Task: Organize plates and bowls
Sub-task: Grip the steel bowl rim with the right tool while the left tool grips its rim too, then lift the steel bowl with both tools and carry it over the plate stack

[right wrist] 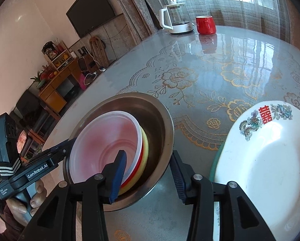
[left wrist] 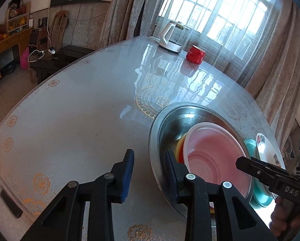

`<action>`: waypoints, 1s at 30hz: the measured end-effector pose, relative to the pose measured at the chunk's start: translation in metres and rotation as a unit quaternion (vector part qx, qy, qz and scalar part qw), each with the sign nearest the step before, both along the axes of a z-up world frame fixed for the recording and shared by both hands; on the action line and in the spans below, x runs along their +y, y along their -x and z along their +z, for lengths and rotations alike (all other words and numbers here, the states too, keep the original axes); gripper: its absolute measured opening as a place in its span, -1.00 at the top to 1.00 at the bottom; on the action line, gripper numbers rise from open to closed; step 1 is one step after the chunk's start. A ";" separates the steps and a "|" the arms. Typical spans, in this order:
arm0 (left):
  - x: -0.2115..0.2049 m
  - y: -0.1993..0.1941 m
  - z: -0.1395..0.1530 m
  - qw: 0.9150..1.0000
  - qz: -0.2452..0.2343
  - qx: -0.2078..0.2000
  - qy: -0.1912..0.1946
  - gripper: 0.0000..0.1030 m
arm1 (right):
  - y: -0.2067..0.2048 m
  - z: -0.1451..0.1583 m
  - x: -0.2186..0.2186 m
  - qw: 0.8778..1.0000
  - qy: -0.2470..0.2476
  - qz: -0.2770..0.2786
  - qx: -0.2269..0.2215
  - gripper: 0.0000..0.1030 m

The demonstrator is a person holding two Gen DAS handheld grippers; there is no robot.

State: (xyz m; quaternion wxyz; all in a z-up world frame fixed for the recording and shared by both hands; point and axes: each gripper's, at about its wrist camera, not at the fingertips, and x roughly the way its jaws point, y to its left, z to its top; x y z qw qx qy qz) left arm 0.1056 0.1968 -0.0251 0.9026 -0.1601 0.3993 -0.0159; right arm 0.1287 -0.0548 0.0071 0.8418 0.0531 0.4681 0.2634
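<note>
Left gripper and right gripper: black plastic linkage arms with silver pivot screws, jaws faced with ribbed blue pads. White lettering reads "GenRobot.AI" and "DAS". A black-and-white chevron strap wraps the left handle.

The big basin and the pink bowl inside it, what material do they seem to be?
The big basin looks like stainless steel, dull-brushed: grey metallic sheen, thin rolled rim. The pink bowl is probably thin plastic: translucent walls, pale rim, moulded rings at its bottom.
</note>
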 end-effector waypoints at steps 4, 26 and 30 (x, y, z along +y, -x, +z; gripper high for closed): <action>-0.004 -0.004 0.000 1.000 -0.012 0.000 -0.007 0.52 | -0.004 -0.001 0.008 1.000 0.018 0.004 -0.005 0.09; 0.009 0.019 0.000 1.000 -0.016 -0.021 0.000 0.60 | -0.004 -0.016 0.038 0.999 0.006 0.042 0.020 0.11; 0.009 0.025 0.000 1.000 -0.015 -0.023 0.003 0.60 | 0.002 -0.013 0.039 0.999 0.013 0.046 0.011 0.13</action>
